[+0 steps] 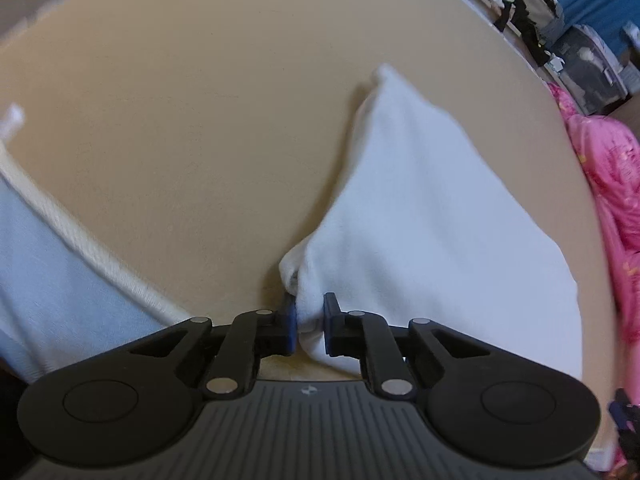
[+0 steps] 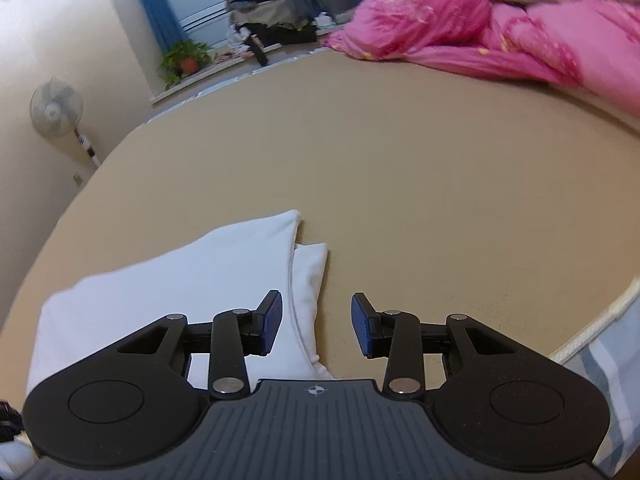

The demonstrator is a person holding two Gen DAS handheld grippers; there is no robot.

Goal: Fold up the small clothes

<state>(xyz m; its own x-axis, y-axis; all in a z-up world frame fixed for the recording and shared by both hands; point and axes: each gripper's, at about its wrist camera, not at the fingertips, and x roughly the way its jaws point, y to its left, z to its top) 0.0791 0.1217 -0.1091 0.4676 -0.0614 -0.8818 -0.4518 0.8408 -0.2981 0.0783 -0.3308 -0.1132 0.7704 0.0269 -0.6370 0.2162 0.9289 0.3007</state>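
Observation:
A small white garment [image 1: 420,216] lies on the tan bed sheet [image 1: 180,120]. In the left wrist view its near corner is bunched and lifted, and my left gripper [image 1: 310,326] is shut on that corner, blue pads pressing the cloth from both sides. In the right wrist view the same white garment [image 2: 192,280] lies folded over itself, with a lower layer peeking out along its right edge. My right gripper [image 2: 316,326] hovers open over that right edge, and its left pad [image 2: 270,322] stands above the cloth. Nothing is gripped between its fingers.
A pink quilt [image 2: 500,28] is heaped at the far right of the bed. A light blue striped cloth with a white corded hem [image 1: 60,240] lies at the near edge. Beyond the bed stand a fan [image 2: 56,108], a potted plant [image 2: 186,58] and piled bags.

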